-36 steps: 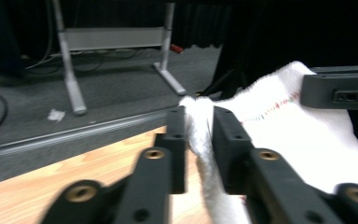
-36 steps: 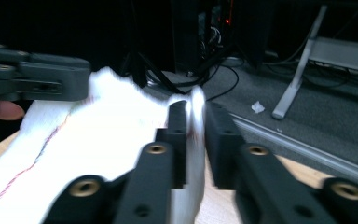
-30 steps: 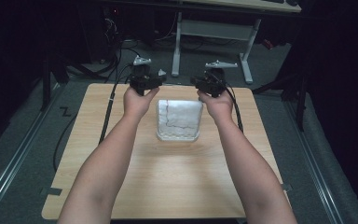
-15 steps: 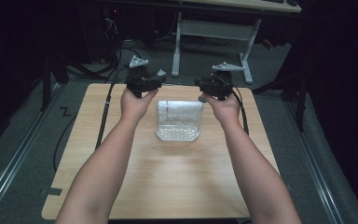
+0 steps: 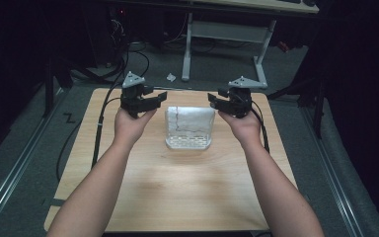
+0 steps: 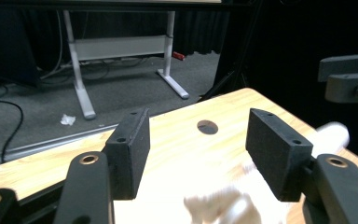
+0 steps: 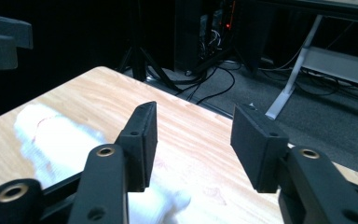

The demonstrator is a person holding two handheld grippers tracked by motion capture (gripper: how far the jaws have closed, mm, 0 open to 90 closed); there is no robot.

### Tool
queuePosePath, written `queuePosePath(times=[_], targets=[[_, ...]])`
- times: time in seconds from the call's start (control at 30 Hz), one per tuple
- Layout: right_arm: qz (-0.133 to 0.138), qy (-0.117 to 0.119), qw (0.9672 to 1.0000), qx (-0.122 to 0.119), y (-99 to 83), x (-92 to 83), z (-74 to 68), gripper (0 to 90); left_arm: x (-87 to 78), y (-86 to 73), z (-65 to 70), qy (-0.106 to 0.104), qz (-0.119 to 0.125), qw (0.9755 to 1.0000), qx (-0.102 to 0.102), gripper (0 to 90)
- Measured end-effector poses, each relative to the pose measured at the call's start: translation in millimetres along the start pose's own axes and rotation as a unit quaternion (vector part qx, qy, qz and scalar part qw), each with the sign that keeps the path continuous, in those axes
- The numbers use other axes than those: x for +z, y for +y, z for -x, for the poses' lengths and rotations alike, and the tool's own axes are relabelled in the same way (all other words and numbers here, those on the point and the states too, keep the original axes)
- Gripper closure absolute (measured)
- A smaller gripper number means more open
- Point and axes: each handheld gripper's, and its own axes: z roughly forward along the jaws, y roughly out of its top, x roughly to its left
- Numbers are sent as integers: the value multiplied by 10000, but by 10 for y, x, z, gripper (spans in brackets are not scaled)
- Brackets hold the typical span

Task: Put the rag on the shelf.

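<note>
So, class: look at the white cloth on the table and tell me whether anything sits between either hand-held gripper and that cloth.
Nothing visible does. The left hand-held gripper and right hand-held gripper flank the white cloth, both with jaws open, and bare wooden table lies around it.
</note>
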Motion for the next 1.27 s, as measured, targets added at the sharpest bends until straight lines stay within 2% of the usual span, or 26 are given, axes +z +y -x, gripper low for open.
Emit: queuePosePath(times=[0.03,0.13,0.2,0.3,0.33,0.4,0.47,0.53,0.57,0.6,0.63,0.67,0.73,0.77,0.8,0.83,0.87,0.9,0.93,0.97,1.0,1.03,1.07,1.17,1.27], targets=[[30,-11,10000,-61,-25,-30,-22,497,-54,-57,20,64,23,9999,142,389],[83,-146,9995,-270,-99,-150,-93,498,-178,-189,37,36,-11,9998,192,387],[179,-103,9994,-295,-180,-232,-125,488,-278,-319,49,-82,5,9999,102,382],[98,-166,9990,-410,-289,-316,-182,458,-396,-500,82,-163,-82,9998,85,379],[71,-194,9988,-435,-333,-354,-206,454,-451,-595,88,-250,-54,9997,-38,379],[95,-110,9994,-301,-453,-432,-235,450,-522,-767,97,-405,-113,9988,-230,380],[75,-60,9996,-252,-575,-471,-262,444,-577,-966,125,-415,-237,9987,-197,380],[-46,-52,9996,-256,-766,-504,-304,443,-621,-1196,154,-368,-465,9981,-158,380],[-111,-51,9996,-236,-864,-512,-323,442,-646,-1293,167,-343,-501,9980,-161,383],[-176,-64,9995,-236,-941,-516,-342,442,-696,-1456,191,-304,-542,9979,-186,390],[-282,-105,9992,-272,-1083,-525,-378,442,-719,-1551,206,-316,-567,9976,-233,393],[-341,-137,9989,-291,-1172,-530,-398,442,-748,-1694,226,-363,-689,9965,-308,393],[-550,-83,9983,-190,-1429,-543,-451,430,-771,-1883,266,-424,-874,9947,-340,388],[-608,-108,9979,-213,-1509,-550,-474,429,-791,-2031,307,-429,-950,9940,-334,386],[-665,-160,9973,-272,-1639,-573,-523,427,-796,-2111,334,-436,-1026,9930,-376,388],[-696,-182,9970,-278,-1716,-595,-552,422,-789,-2185,376,-462,-1207,9903,-511,391],[-684,-205,9972,-242,-1856,-649,-603,425,-789,-2200,399,-521,-1262,9890,-576,388],[-633,-191,9976,-195,-1957,-690,-634,438,-801,-2211,436,-604,-1214,9890,-584,387],[-621,-169,9978,-169,-2095,-744,-676,496,-809,-2216,474,-618,-1169,9899,-511,385],[-803,-106,9963,-275,-2151,-767,-714,466,-798,-2214,509,-624,-1179,9901,-430,384],[-821,-59,9956,-449,-2122,-793,-737,459,-785,-2215,520,-653,-1185,9900,-409,375],[-685,-109,9963,-516,-2112,-818,-739,473,-762,-2217,528,-674,-1206,9896,-403,372],[-582,-139,9970,-485,-2103,-829,-716,465,-735,-2220,527,-681,-1246,9890,-413,370],[-761,-76,9970,-101,-2117,-739,-611,445,-697,-2226,496,-649,-1237,9889,-506,358],[-910,-98,9957,-163,-2159,-688,-580,437,-705,-2243,479,-624,-1189,9893,-575,332]])
